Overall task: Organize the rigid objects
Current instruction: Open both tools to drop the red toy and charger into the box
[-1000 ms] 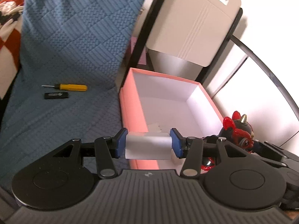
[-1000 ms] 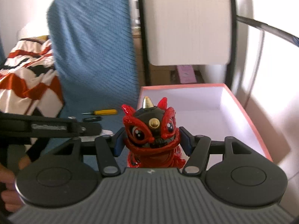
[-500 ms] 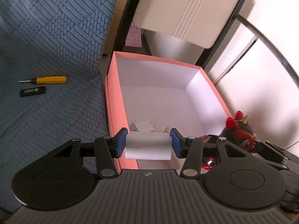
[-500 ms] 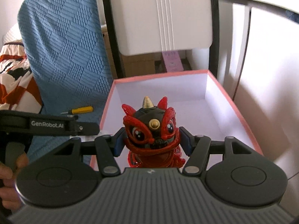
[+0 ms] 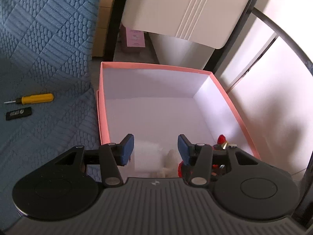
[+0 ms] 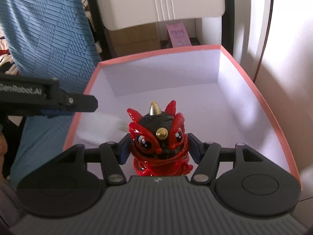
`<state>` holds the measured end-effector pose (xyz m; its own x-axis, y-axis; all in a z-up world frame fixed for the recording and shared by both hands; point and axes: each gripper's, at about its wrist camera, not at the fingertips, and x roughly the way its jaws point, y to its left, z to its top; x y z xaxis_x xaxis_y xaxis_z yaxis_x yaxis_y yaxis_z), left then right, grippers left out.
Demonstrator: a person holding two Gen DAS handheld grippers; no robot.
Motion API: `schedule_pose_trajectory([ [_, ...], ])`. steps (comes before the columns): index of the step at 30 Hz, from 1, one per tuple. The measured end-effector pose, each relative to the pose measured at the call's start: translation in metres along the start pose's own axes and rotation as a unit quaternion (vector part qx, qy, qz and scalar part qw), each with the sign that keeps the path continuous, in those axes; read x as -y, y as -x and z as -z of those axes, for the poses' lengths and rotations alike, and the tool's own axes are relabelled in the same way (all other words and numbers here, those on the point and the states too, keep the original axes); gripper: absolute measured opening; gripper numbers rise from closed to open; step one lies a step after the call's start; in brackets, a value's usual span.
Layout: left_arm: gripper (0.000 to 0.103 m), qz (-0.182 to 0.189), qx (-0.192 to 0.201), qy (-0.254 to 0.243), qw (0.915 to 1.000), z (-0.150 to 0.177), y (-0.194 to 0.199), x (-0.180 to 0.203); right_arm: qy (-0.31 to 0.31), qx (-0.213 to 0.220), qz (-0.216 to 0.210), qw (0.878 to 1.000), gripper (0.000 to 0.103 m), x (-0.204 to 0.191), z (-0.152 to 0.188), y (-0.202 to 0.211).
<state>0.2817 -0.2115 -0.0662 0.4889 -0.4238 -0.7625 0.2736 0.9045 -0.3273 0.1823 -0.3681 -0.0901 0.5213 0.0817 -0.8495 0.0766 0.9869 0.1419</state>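
Observation:
A pink box with a white inside stands on the blue quilt; it also shows in the right wrist view. My left gripper is open over the box's near left corner. A white block lies blurred below it inside the box, and shows blurred in the right wrist view. My right gripper is shut on a red and black lion figure and holds it over the box's near end. The figure's horn peeks out behind my left gripper's right finger.
A yellow screwdriver and a black flat stick lie on the blue quilt left of the box. A white chair back with a black frame stands behind the box. A white wall is on the right.
My left gripper opened and let go of the white block, which dropped into the box. Both grippers moved forward over the box. The right one still holds the lion figure.

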Motion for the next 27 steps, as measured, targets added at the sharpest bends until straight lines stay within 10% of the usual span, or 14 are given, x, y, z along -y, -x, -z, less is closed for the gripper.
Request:
schedule_pose_trajectory([
  [27,0.057,-0.008,0.083,0.02,0.9963,0.021,0.077,-0.007,0.007,0.067,-0.012,0.998,0.064,-0.016,0.0,0.057],
])
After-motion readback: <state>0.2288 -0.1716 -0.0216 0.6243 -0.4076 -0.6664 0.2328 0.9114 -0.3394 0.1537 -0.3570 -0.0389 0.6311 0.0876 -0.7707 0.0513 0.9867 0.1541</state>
